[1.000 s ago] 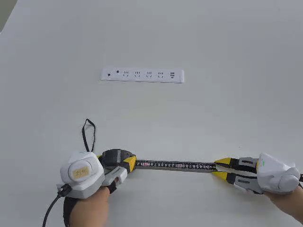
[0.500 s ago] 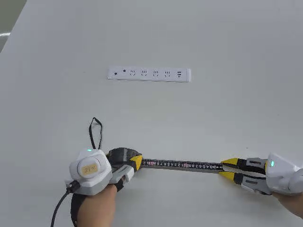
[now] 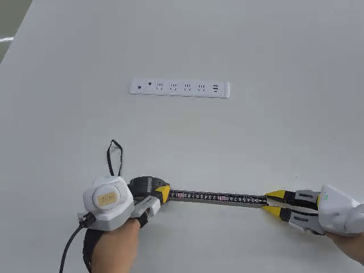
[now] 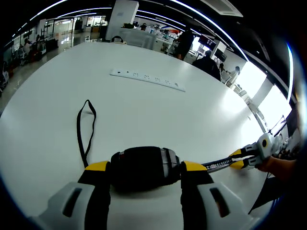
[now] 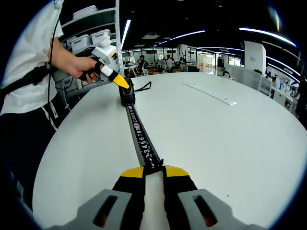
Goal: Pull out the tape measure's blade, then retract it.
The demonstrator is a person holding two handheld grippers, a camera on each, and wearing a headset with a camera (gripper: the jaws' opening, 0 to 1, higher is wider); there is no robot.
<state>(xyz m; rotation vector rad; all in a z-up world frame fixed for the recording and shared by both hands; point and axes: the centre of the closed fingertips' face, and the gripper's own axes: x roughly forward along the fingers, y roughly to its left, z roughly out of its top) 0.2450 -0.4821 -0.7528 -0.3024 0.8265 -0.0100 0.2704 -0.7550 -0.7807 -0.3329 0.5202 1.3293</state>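
Note:
The black tape measure case [image 3: 144,186] lies on the white table, and my left gripper [image 3: 153,197] is shut on it, its yellow-tipped jaws on either side of the case [image 4: 144,165]. A black wrist strap [image 3: 114,156] trails from the case. The blade [image 3: 216,198] runs out to the right, flat just above the table. My right gripper [image 3: 269,205] is shut on the blade's end hook [image 5: 152,167]. In the right gripper view the blade [image 5: 139,136] stretches away to the case [image 5: 127,97] and the left gripper [image 5: 117,81].
A white power strip [image 3: 180,88] lies farther back on the table. White tabletop [image 3: 273,142] spreads around both grippers. A cable [image 3: 71,247] hangs from the left gripper. People and office desks stand in the background beyond the table.
Between one second and half a second ago the blade grew a little longer as the right gripper drew away from the case. The last half second shows almost no motion.

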